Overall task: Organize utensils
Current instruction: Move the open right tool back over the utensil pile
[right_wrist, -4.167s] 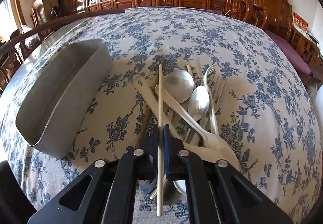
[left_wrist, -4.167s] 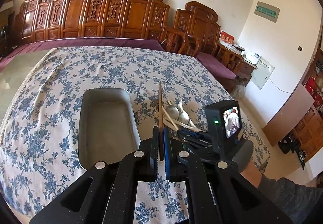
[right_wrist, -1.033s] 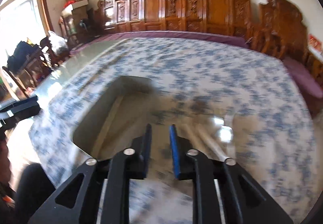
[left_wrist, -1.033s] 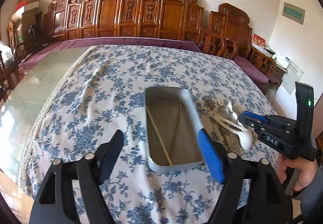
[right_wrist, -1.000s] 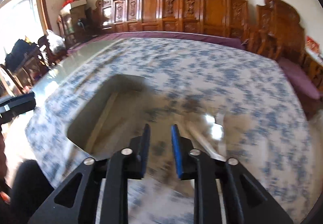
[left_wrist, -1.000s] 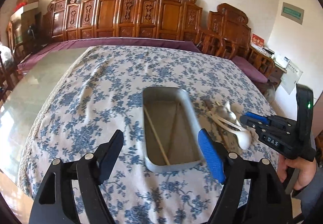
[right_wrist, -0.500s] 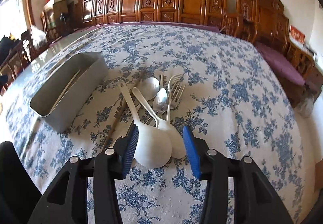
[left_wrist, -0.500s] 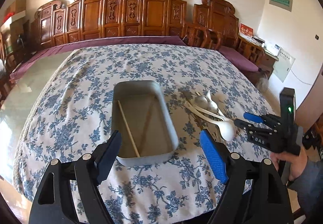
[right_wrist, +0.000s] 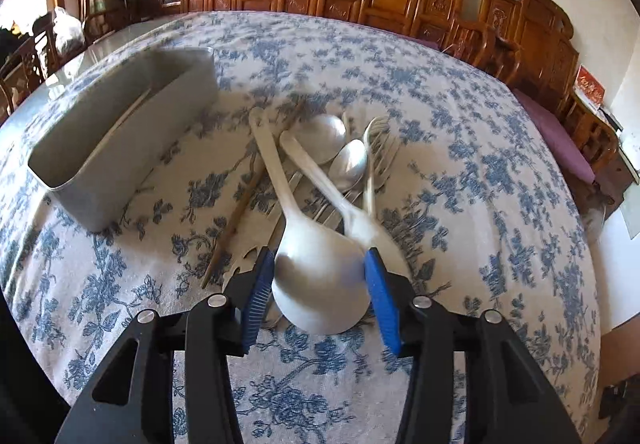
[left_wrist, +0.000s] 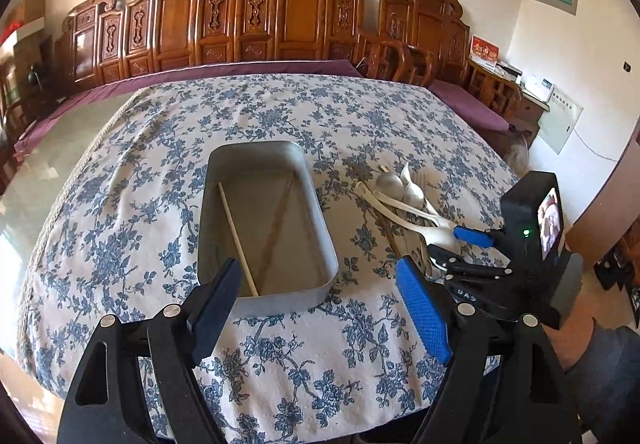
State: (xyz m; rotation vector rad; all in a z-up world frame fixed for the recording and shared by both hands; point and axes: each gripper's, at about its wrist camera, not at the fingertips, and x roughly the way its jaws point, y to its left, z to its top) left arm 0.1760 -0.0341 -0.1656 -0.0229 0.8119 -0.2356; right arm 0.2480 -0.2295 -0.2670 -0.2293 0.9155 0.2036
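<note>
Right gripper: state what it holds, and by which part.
Nothing yet. The right gripper has just been opening and straddles the bowl of the large white spoon; whether the pads press on it cannot be told.

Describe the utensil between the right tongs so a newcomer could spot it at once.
On the floral tablecloth, right of the grey metal tray, lies a utensil pile. At its near end, between the right tongs, rests the white plastic spoon: it has the biggest bowl there.

Left gripper (left_wrist: pixel 320 308) gapes wide, pointing downward; right gripper (right_wrist: pixel 318 280), jaws just opening, angles down, unclamped
</note>
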